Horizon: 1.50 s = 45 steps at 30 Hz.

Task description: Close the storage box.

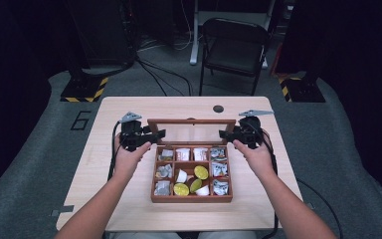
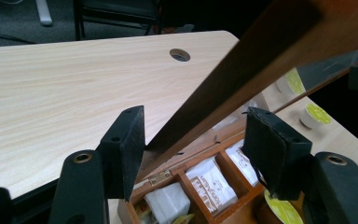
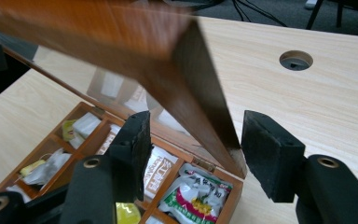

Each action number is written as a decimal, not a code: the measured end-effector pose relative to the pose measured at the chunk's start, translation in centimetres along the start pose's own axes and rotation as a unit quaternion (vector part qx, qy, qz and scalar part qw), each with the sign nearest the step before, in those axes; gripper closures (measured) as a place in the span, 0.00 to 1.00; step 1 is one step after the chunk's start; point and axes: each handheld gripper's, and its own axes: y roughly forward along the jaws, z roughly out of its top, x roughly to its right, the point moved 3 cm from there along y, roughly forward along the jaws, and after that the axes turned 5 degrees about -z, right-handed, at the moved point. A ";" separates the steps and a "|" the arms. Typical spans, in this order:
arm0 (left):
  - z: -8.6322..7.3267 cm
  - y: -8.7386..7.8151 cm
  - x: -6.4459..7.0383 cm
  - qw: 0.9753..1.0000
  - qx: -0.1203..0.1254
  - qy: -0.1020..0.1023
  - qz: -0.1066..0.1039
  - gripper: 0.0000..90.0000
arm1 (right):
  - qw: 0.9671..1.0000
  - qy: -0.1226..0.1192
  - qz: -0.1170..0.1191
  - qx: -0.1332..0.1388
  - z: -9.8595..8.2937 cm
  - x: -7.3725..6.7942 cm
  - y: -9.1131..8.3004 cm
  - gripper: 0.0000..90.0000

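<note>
Lid [image 1: 191, 132] of the wooden compartment box [image 1: 191, 198] is raised on its rear hinge, near the table's [image 1: 129, 209] centre. Its left edge is straddled by the widely parted jaws of the left gripper [image 2: 193, 140], one pad [image 2: 133, 140] seeming to touch the frame. Its right edge is straddled by the right gripper [image 3: 193, 149], equally spread, with gaps visible. Bare tabletop is seen behind the lid.
</note>
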 end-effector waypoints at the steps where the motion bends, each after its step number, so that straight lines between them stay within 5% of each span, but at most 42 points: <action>1: 0.1 -0.3 0.1 1.000 0.003 0.003 -0.002 0.43 | 1.000 0.000 0.002 0.003 0.0 -0.1 -0.3 0.48; 13: -0.4 -2.7 2.2 0.999 0.003 0.046 -0.012 0.43 | 0.999 -0.025 0.019 0.021 -1.2 -1.2 -3.2 0.50; 22: -2.4 -3.9 3.5 0.995 0.002 0.103 -0.004 0.42 | 0.999 -0.044 0.017 0.020 -3.0 -2.1 -4.2 0.49; 30: -3.5 -5.0 3.5 0.998 0.014 0.058 -0.033 0.42 | 0.998 -0.044 0.027 0.021 -3.7 -2.4 -5.0 0.49; 45: -6.5 -6.2 4.9 0.996 0.001 0.080 -0.033 0.42 | 0.998 -0.059 0.027 0.020 -7.0 -3.2 -6.0 0.50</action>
